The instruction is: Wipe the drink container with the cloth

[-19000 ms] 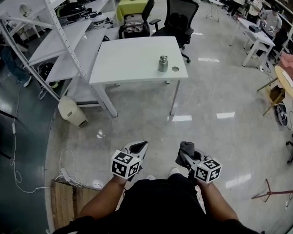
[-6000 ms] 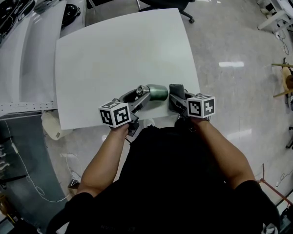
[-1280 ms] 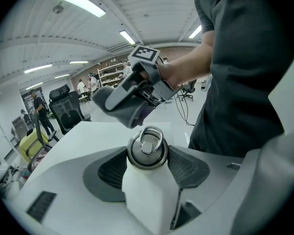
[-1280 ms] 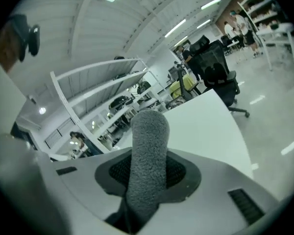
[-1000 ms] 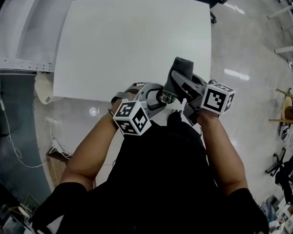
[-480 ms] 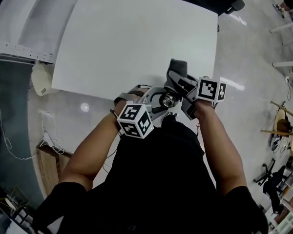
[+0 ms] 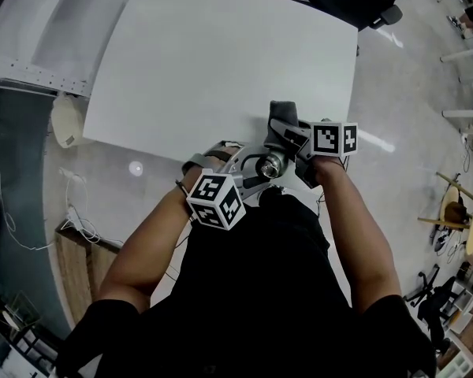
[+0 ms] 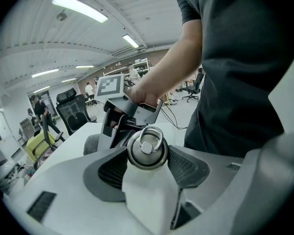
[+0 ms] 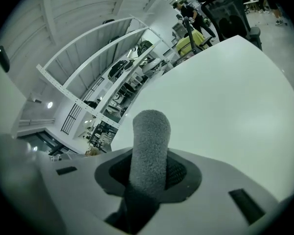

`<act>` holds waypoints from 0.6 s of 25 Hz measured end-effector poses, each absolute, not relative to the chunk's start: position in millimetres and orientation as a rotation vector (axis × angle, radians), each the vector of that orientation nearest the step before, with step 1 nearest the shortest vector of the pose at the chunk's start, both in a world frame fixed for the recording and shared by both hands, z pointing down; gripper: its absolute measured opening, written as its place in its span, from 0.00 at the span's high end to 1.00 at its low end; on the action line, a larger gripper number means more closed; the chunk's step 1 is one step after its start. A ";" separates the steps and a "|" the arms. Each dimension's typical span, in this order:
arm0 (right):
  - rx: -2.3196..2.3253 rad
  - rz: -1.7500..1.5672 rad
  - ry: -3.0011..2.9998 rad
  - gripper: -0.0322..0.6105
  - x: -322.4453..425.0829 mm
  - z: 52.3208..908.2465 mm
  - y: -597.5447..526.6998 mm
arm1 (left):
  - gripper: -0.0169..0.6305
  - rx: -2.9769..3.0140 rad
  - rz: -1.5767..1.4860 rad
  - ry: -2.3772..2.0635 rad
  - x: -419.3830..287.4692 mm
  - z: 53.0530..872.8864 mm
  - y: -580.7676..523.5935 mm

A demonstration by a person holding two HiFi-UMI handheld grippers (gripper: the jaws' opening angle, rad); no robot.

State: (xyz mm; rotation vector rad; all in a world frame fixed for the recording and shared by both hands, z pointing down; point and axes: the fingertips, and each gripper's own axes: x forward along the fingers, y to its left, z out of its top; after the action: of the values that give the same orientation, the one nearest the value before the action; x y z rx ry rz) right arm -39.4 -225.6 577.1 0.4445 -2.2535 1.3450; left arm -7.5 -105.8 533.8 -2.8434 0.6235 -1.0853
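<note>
The broad white rectangular worktop (image 7: 221, 61) lies bare, and the work goes on in the air over its near edge, close to the person's torso, so anything dropped may miss the worktop and hit the floor. The left gripper (image 8: 148, 166) has its jaws clamped on the small cylindrical brushed-metal drink container (image 8: 147, 150), which points lid-first at that gripper's camera. The hold is on a smooth round wall, so a hard sideways push from the wiping could twist or slide the container out. The right gripper (image 9: 149, 173) has its jaws closed on the rolled grey fleecy cloth (image 9: 149, 141), which sticks up past them. In the head view the cloth (image 7: 282, 116) stands just beyond the container (image 7: 270, 164); whether they touch I cannot tell. If the roll bends, bare jaws could scrape metal. The lid's small ring (image 8: 151, 136) could also snag the cloth.
</note>
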 end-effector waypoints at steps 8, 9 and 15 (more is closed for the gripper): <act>0.430 1.208 -2.199 0.78 -31.5 609.1 -233.2 | 0.57 -2.845 -1.092 0.654 -10.9 534.4 -103.9; 0.428 1.195 -2.197 0.78 -30.2 611.6 -233.6 | 0.57 -2.844 -1.096 0.655 -10.8 534.2 -103.5; 0.417 1.072 -2.199 0.78 -22.4 620.8 -236.7 | 0.57 -2.848 -1.107 0.650 -9.7 534.3 -103.8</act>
State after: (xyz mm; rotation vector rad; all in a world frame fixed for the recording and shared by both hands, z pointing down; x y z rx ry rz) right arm -22.4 -236.7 620.8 0.4173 -2.1994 1.0718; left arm -9.7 -103.8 534.3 -2.8478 0.6497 -1.1075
